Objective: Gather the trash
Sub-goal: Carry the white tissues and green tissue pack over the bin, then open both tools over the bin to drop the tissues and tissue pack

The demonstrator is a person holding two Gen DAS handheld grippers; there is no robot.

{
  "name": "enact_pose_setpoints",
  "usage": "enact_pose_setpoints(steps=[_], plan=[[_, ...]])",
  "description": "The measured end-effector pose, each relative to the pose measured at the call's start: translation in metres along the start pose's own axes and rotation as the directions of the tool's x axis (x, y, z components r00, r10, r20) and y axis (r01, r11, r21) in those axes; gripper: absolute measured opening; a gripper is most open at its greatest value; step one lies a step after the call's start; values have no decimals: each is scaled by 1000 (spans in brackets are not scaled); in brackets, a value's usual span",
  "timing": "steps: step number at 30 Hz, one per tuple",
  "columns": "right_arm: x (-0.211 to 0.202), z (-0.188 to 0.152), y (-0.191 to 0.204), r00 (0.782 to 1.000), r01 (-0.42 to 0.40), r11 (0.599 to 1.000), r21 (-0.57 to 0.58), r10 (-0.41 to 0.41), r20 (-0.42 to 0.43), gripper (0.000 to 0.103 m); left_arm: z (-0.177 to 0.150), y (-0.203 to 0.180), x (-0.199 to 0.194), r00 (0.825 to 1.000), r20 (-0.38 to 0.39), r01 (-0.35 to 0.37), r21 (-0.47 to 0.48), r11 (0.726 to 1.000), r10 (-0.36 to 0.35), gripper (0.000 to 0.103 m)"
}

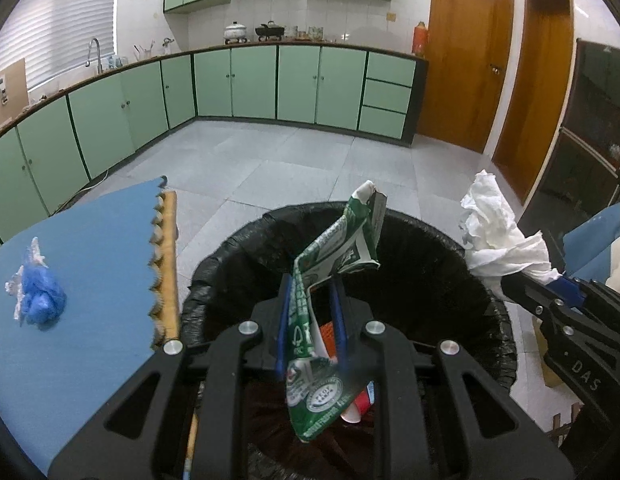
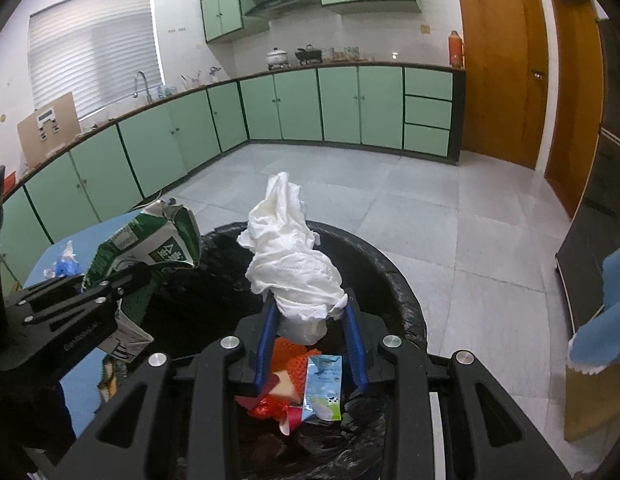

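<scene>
Both grippers hold trash over the black-lined bin.

The left gripper (image 1: 312, 300) is clenched on a crumpled green-and-white paper carton (image 1: 330, 264), which hangs above the round bin with its black plastic liner (image 1: 430, 248). To its right, the right gripper (image 2: 312, 312) grips a wad of white tissue paper (image 2: 289, 256) over the same bin. Inside lie a red mesh wrapper (image 2: 287, 356) and a light blue packet (image 2: 324, 384). On the blue foam mat (image 1: 89, 248) at left rests a crumpled blue plastic scrap (image 1: 39, 296).

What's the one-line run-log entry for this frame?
phase: over bin | left gripper: shut on green carton | right gripper: shut on white tissue | trash bin: below both | blue wad: on table
</scene>
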State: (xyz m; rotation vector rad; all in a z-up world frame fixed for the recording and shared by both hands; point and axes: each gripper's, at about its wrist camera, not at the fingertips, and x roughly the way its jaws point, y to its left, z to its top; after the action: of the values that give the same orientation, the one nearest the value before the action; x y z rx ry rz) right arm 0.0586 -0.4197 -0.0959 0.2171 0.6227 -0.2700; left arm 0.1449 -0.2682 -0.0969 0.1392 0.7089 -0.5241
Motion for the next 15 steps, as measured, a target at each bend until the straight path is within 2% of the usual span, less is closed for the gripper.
enact_pose_setpoints(steps=[5,7,8,9,10,11,15], plan=[[17,-3,-10,1000,2,1000,12,-1,-26,33,-3,-3,21,1000,-28,0,-11,1000,0,17],[22,-3,-10,999,7,1000,11,-6,-38,41,-1,-5,26,999,-36,4,-7,1000,-4,20],[25,-3,-11,999,12,1000,11,-12,-45,43,-1,-4,30,999,-47,18,-12,1000,-19,24],[27,-4,-12,999,13,1000,12,-13,-52,43,0,-2,31,998,-54,25,-17,1000,-26,42],[29,-4,-13,998,14,1000,14,-14,-57,47,0,-2,32,998,-55,31,-24,999,-32,51],[29,-5,-14,998,20,1000,14,-19,-58,56,0,0,30,998,-46,39,-33,999,-40,58],[24,-9,-16,998,48,999,22,-47,-52,80,3,4,25,998,-39,55,-39,998,-57,59]])
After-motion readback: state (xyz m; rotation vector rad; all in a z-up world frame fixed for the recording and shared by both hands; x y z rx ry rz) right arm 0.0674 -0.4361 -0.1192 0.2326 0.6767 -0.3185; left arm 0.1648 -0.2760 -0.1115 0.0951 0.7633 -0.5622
